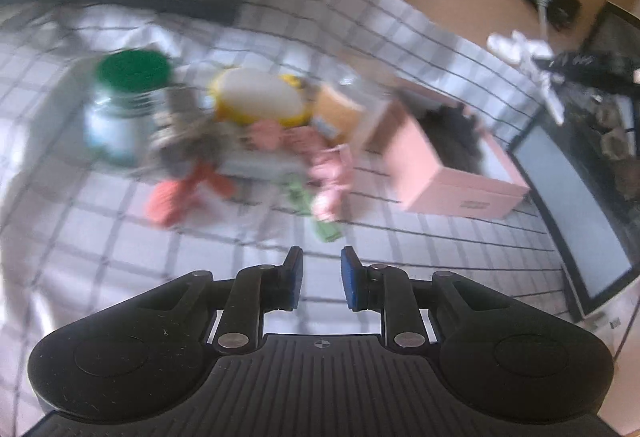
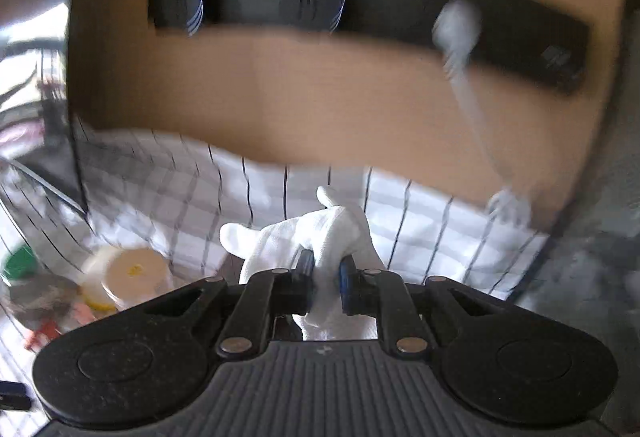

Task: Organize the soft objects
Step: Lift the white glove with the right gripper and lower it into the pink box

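Observation:
My left gripper (image 1: 321, 265) is open and empty, low over the checked cloth (image 1: 120, 237). Ahead of it lies a blurred pile: an orange soft toy (image 1: 180, 193), a pink soft piece (image 1: 330, 173) and a green piece (image 1: 320, 213). A pink box (image 1: 448, 173) with something dark and fluffy (image 1: 452, 133) inside stands to the right. My right gripper (image 2: 325, 267) is shut on a white glove (image 2: 304, 237) and holds it above the cloth (image 2: 420, 221). In the left wrist view the glove (image 1: 516, 47) and the right gripper show at the far right.
A glass jar with a green lid (image 1: 128, 101), a yellow tub with a white lid (image 1: 260, 99) and a brown carton (image 1: 340, 109) stand behind the pile. A dark power strip (image 2: 360, 9) with a white plug (image 2: 456, 25) is on the tan wall. A dark-framed panel (image 1: 576, 197) borders the right.

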`<state>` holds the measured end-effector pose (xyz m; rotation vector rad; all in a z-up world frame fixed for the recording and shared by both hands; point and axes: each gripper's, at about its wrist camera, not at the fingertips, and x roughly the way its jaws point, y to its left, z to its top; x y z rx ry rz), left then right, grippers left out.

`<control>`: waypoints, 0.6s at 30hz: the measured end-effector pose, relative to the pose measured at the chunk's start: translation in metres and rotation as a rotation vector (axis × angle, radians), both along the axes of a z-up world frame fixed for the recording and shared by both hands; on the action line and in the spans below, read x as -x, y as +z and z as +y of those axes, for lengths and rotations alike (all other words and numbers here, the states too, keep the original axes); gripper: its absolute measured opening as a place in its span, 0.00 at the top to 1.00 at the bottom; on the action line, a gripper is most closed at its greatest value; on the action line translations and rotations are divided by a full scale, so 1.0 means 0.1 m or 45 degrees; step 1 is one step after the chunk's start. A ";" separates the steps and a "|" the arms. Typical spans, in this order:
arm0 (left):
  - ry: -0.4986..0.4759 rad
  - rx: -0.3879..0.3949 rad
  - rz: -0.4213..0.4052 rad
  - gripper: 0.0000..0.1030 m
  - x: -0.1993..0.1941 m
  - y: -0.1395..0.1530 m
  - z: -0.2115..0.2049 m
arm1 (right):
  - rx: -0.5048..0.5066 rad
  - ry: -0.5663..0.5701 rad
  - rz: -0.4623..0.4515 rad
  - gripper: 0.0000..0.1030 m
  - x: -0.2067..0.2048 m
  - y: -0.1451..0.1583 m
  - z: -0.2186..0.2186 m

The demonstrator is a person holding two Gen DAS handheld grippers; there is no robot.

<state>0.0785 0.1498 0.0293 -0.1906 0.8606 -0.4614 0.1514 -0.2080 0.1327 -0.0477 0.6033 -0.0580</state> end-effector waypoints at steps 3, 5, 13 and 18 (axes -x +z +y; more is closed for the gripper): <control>0.086 -0.023 0.020 0.78 0.06 -0.02 0.19 | 0.001 0.000 0.194 0.87 -0.31 -0.46 0.06; 0.140 -0.036 0.026 0.78 0.10 -0.02 0.33 | 0.020 0.004 0.315 0.87 -0.44 -0.77 0.11; 0.274 -0.086 0.045 0.78 0.22 -0.01 0.61 | 0.000 0.037 0.405 0.60 -0.40 -1.04 0.16; 0.293 -0.083 0.016 0.78 0.22 0.01 0.65 | 0.076 0.071 0.210 0.45 0.00 -0.67 0.22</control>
